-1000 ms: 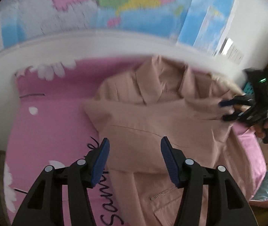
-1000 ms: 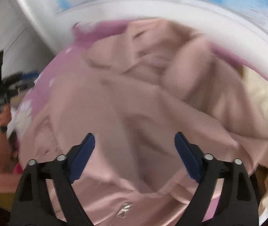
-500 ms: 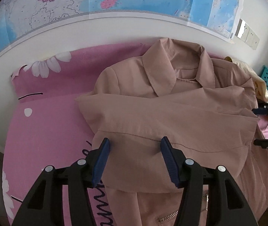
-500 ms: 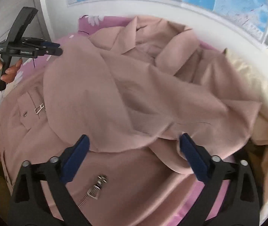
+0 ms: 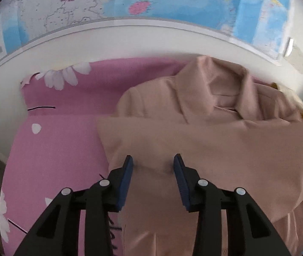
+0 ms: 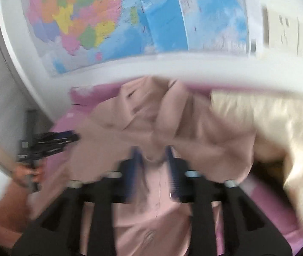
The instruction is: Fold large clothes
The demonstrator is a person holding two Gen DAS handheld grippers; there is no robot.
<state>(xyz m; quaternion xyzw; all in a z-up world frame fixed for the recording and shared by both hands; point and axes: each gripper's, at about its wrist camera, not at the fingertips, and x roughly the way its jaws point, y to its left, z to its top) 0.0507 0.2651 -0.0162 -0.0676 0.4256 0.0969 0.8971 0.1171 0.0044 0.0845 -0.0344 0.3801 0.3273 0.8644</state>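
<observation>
Bed: pink floral sheet (image 5: 62, 149) under a wall map (image 5: 172, 2).
Jacket: dusty-pink jacket (image 5: 204, 132) spread centre, collar at 12 o'clock.
Left gripper (image 5: 153, 166): jaws just narrowed, cloth between them, grip unclear.
Right gripper (image 6: 151, 160): blurred, cannot tell.
Obstruction: cream bedding (image 6: 268, 128) at 3 o'clock.

I can read no text. The wall map (image 5: 151, 2) carries fine print too small to make out. Black script on the pink sheet (image 5: 66, 149), at its near edge, is mostly hidden and illegible.
</observation>
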